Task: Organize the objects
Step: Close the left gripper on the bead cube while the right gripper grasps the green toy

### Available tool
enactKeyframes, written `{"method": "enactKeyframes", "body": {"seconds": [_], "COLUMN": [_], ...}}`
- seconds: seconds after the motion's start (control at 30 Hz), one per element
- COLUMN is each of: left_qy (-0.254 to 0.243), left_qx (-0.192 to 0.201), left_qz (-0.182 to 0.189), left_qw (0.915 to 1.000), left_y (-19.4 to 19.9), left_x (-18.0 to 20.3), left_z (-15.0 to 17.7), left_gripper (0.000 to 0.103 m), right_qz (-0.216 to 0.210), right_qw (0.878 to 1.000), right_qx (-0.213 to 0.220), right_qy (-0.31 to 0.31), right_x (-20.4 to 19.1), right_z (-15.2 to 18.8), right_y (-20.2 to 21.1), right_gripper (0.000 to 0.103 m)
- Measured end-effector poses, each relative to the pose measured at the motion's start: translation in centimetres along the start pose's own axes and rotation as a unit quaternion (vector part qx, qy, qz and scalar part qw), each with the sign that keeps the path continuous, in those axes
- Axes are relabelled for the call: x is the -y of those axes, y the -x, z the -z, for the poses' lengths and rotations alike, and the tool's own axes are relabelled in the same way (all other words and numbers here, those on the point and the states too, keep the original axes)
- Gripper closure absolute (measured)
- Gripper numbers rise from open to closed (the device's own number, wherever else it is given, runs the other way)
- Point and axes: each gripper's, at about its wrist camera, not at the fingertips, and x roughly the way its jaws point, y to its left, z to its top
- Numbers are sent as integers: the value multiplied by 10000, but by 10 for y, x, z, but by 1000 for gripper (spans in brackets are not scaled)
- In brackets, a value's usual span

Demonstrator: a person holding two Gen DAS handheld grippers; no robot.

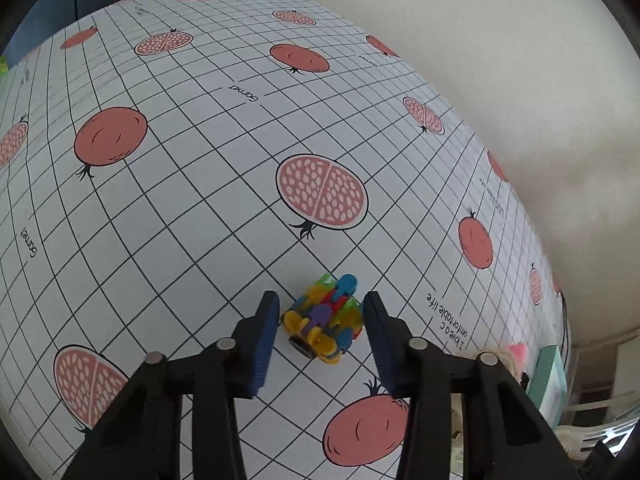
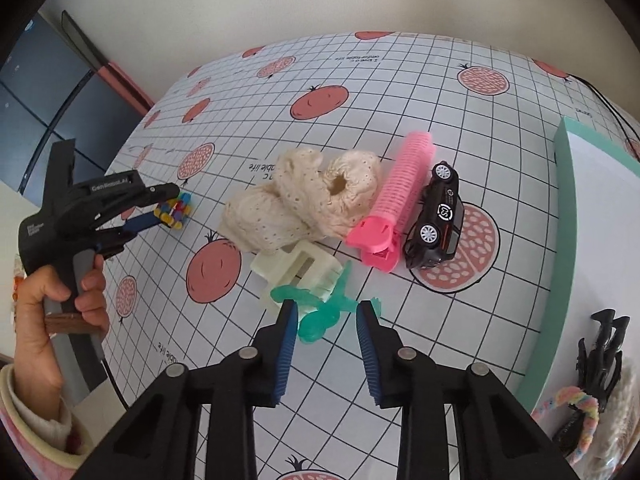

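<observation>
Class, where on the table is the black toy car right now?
In the right wrist view, the black toy car lies right of centre, beside the pink hair roller, partly over a printed pomegranate half.

Both views are bright and evenly lit with soft, diffuse daylight; nothing is dim. Shadows are faint and short: a pale one lies under the toy car [image 2: 436, 216] and another beneath the block cluster [image 1: 322, 316]. The surface [image 1: 200, 200] shows no harsh glare. Strong fisheye distortion bows its grid lines outward, and dark vignetting rings every corner. Focus is sharp at centre; the wall [image 1: 500, 60] and the outer margins look soft and slightly smeared.
</observation>
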Motion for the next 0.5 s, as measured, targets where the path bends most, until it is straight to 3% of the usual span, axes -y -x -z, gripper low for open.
{"method": "enactKeyframes", "body": {"seconds": [0.37, 0.5], "left_qy": [-141, -118], "left_qx": [40, 64], "left_qz": [-187, -190], "left_qw": [9997, 9997], "left_y": [5, 8], "left_x": [5, 6], "left_z": [2, 1], "left_gripper": [60, 60], "right_qz": [-41, -80], "right_qw": [9999, 9998], "right_qx": [50, 128], "right_qy": [111, 122], "right_x": [0, 1], "right_z": [-2, -4], "right_y": [5, 14], "right_gripper": [82, 89]}}
